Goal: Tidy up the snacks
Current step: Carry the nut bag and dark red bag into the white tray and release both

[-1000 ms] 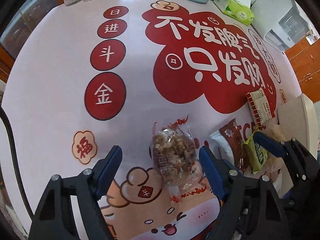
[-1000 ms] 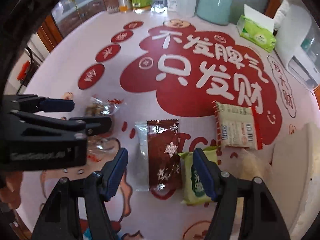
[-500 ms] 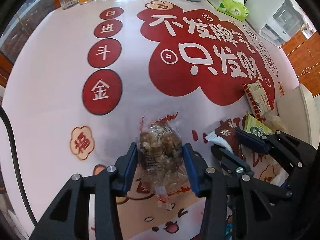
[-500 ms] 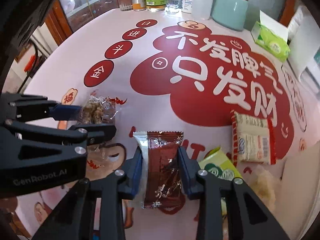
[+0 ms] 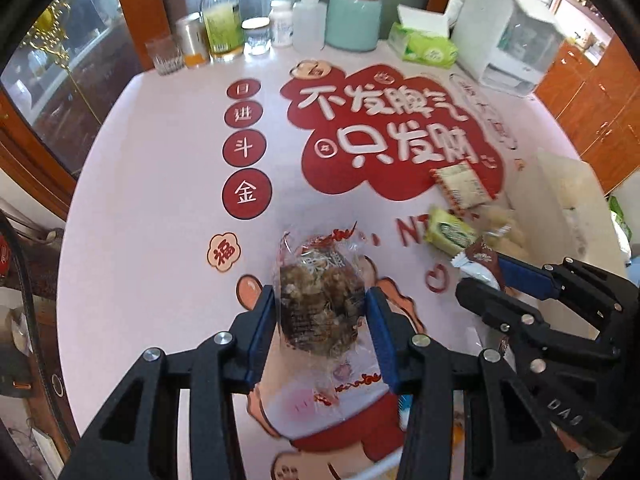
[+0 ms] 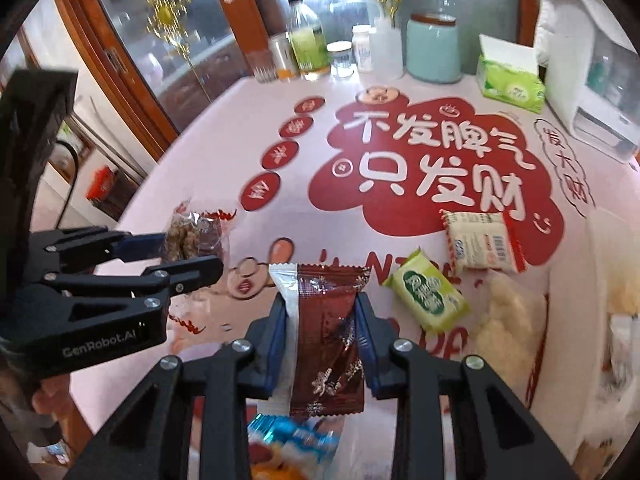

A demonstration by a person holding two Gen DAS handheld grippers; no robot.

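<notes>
My left gripper point(image 5: 320, 300) is shut on a clear bag of brown nut snacks point(image 5: 320, 304) and holds it above the table. My right gripper point(image 6: 320, 312) is shut on a dark red snack packet point(image 6: 328, 340), also lifted. In the right wrist view the left gripper point(image 6: 176, 252) with the nut bag point(image 6: 192, 236) is at the left. On the table lie a green packet point(image 6: 426, 292), a cream packet with red edges point(image 6: 480, 242) and a pale puffed snack bag point(image 6: 504, 328).
A cream tray or box point(image 5: 568, 200) stands at the table's right edge. Bottles, jars, a teal canister point(image 5: 352, 20), a tissue pack point(image 5: 428, 46) and a white appliance point(image 5: 516, 36) line the back. More packets point(image 6: 288, 436) show below the right gripper.
Both grippers went from open around their snacks to shut on them, then lifted them off the table and pulled back toward the near edge.
</notes>
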